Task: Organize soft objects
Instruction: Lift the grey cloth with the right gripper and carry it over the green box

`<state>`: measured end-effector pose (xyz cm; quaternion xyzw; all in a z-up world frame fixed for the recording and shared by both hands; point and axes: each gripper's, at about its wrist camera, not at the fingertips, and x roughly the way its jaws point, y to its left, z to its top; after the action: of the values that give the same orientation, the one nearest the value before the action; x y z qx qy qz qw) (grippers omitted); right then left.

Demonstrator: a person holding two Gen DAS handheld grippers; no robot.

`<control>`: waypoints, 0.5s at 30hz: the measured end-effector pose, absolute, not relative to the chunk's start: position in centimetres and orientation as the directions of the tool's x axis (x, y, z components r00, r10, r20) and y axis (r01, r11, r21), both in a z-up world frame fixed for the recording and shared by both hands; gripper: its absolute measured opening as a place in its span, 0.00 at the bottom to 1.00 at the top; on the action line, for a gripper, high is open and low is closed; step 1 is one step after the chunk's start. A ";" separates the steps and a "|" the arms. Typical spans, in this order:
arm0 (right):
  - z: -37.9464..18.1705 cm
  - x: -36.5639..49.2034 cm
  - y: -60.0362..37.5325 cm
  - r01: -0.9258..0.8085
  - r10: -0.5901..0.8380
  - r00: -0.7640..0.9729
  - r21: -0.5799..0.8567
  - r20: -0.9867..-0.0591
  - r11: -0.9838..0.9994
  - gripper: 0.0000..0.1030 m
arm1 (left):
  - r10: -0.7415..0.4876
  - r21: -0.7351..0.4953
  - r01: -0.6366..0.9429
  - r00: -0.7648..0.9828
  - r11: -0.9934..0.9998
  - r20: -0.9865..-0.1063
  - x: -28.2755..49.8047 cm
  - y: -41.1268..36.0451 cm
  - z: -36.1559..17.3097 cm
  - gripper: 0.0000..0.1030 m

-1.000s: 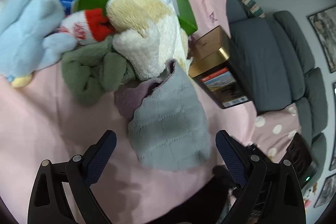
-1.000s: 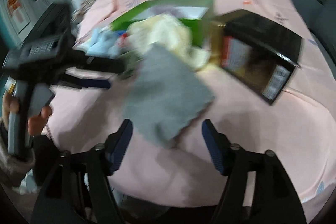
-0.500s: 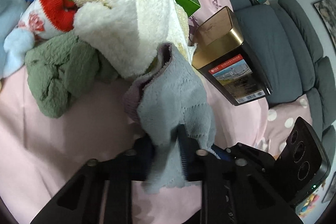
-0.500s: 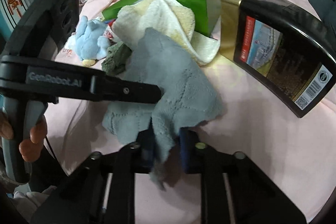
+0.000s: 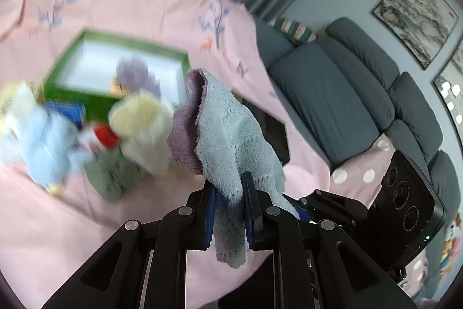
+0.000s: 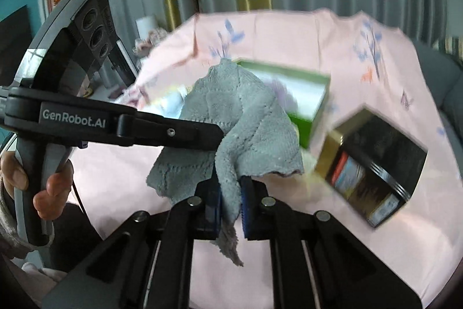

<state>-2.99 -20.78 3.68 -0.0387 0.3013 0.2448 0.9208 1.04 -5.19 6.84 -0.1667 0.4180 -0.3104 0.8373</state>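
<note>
Clearly the fluffy grey microfibre cloth is light and limp; left gripper and right gripper each pinch a bunched edge, so it sags between them.

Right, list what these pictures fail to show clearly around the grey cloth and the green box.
- Plush pile, left wrist view: motion blur; kinds unclear.
- Green box, right wrist view: the grey cloth covers its left part.
- Tin, left wrist view: mostly behind the cloth.
- Tin's label, right wrist view: blurred, unreadable.

bare pink cloth near side, gold tin right, toy pile left
</note>
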 end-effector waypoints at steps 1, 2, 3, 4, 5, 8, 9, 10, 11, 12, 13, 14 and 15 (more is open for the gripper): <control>4.7 -2.9 -20.4 -0.480 0.430 0.712 0.063 -0.555 0.875 0.09 | -0.652 -0.528 0.384 0.474 0.758 -0.591 1.1 -4.9 7.7 0.16; 5.5 -2.8 -20.1 -0.484 0.434 0.721 0.054 -0.541 0.873 0.09 | -0.643 -0.515 0.386 0.492 0.765 -0.587 1.2 -4.6 8.6 0.16; 6.3 -2.7 -19.9 -0.490 0.438 0.730 0.044 -0.525 0.870 0.09 | -0.635 -0.505 0.386 0.509 0.772 -0.581 1.3 -4.3 9.5 0.16; 7.3 -2.5 -19.6 -0.496 0.441 0.742 0.030 -0.504 0.868 0.09 | -0.628 -0.497 0.386 0.525 0.777 -0.574 1.4 -4.0 10.3 0.16; 8.0 -2.4 -19.5 -0.498 0.442 0.751 0.019 -0.490 0.867 0.09 | -0.621 -0.490 0.384 0.538 0.782 -0.570 1.6 -3.9 10.8 0.16; 10.1 -1.5 -19.0 -0.501 0.451 0.770 0.010 -0.451 0.866 0.09 | -0.594 -0.458 0.383 0.585 0.802 -0.552 2.1 -3.6 13.0 0.16; 10.7 -1.2 -18.9 -0.502 0.454 0.773 0.011 -0.443 0.865 0.09 | -0.590 -0.454 0.382 0.592 0.805 -0.549 2.6 -3.5 13.5 0.16; 11.4 -0.9 -18.7 -0.502 0.456 0.778 0.009 -0.432 0.865 0.09 | -0.587 -0.451 0.381 0.596 0.807 -0.548 2.8 -3.4 14.0 0.16; 12.0 -0.5 -18.5 -0.501 0.455 0.784 0.001 -0.423 0.865 0.09 | -0.580 -0.446 0.376 0.604 0.812 -0.547 3.2 -3.4 14.4 0.16; 12.4 -0.3 -18.1 -0.502 0.454 0.788 -0.006 -0.417 0.865 0.09 | -0.572 -0.439 0.372 0.610 0.818 -0.548 3.7 -3.3 14.8 0.16; 12.9 0.2 -17.9 -0.503 0.455 0.791 -0.012 -0.410 0.864 0.09 | -0.567 -0.437 0.368 0.614 0.821 -0.549 4.2 -3.3 15.2 0.16; 13.2 0.6 -17.7 -0.502 0.454 0.793 -0.015 -0.406 0.864 0.09 | -0.564 -0.436 0.365 0.616 0.823 -0.550 4.6 -3.2 15.4 0.16; 13.6 1.0 -17.5 -0.501 0.451 0.797 -0.022 -0.403 0.865 0.09 | -0.559 -0.434 0.359 0.619 0.826 -0.552 5.2 -3.2 15.6 0.16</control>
<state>1.03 -17.47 13.61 -0.0636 0.1960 0.2516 0.9457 5.23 -3.21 15.61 -0.1418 0.3521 -0.2582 0.8884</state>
